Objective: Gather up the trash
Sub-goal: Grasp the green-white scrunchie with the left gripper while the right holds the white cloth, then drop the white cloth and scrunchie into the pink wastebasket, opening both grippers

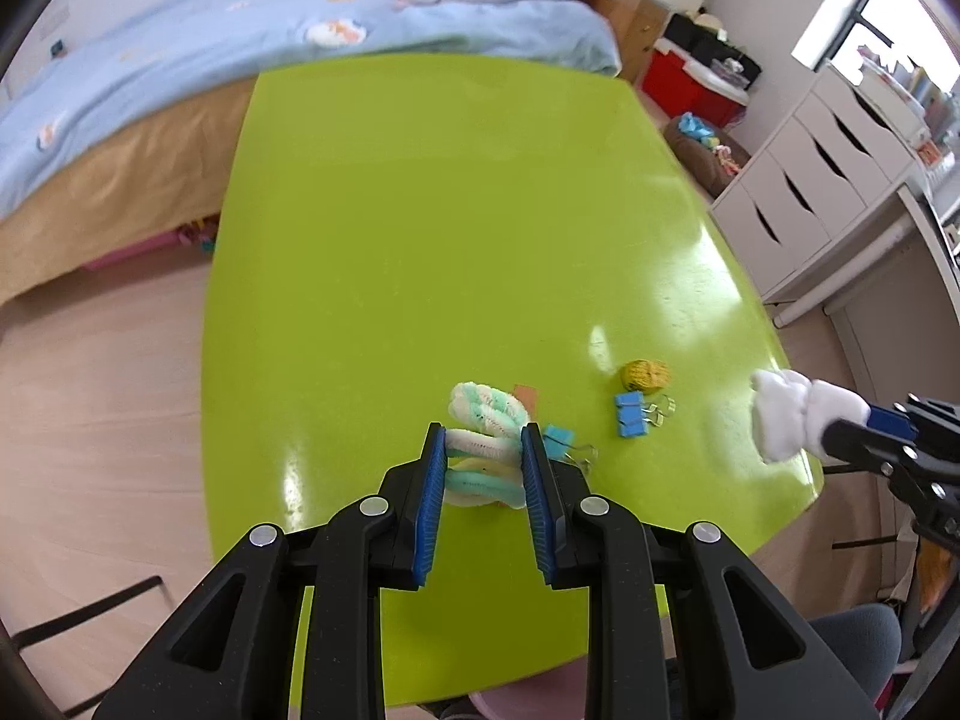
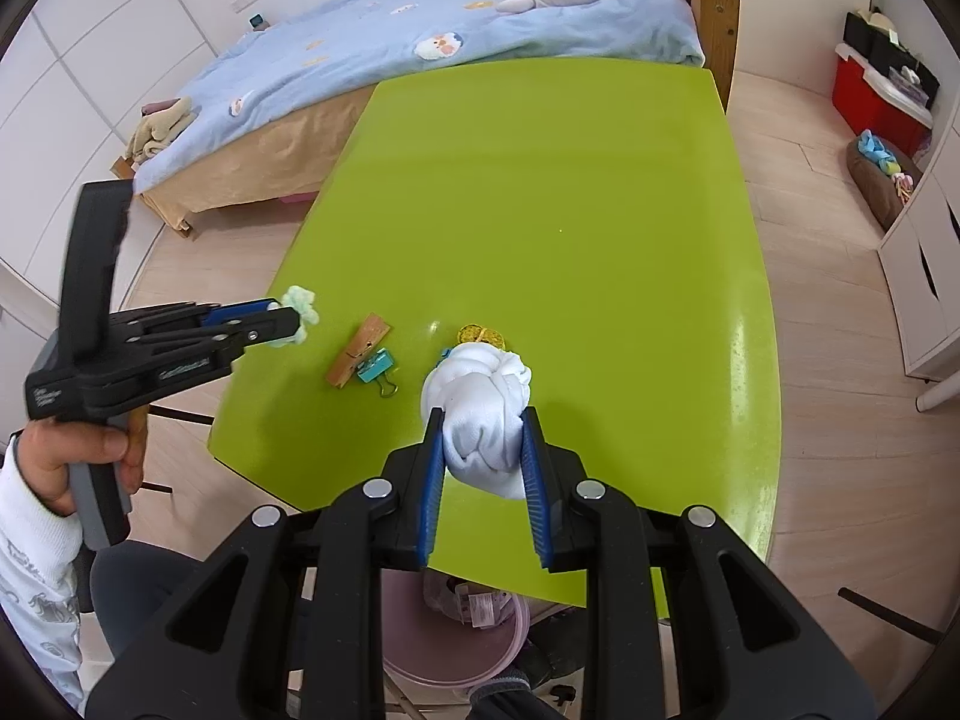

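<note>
My left gripper (image 1: pixel 483 441) is shut on a fuzzy bundle of white, green and yellow pipe cleaners (image 1: pixel 486 420), held just above the green table (image 1: pixel 420 210). It also shows in the right wrist view (image 2: pixel 288 321) with the bundle (image 2: pixel 300 306) at the table's left edge. My right gripper (image 2: pixel 483 429) is shut on a knotted white cloth wad (image 2: pixel 480 408) above the table's near edge; the wad shows in the left wrist view (image 1: pixel 786 414). A pink bin (image 2: pixel 456 630) with trash in it sits below the table's near edge.
On the table lie a wooden clothespin (image 2: pixel 358 350), a teal binder clip (image 2: pixel 377 369), a blue binder clip (image 1: pixel 633 414) and a small yellow yarn ball (image 1: pixel 645 373). A bed (image 1: pixel 180 78) stands beyond the table, white drawers (image 1: pixel 810 180) to the right.
</note>
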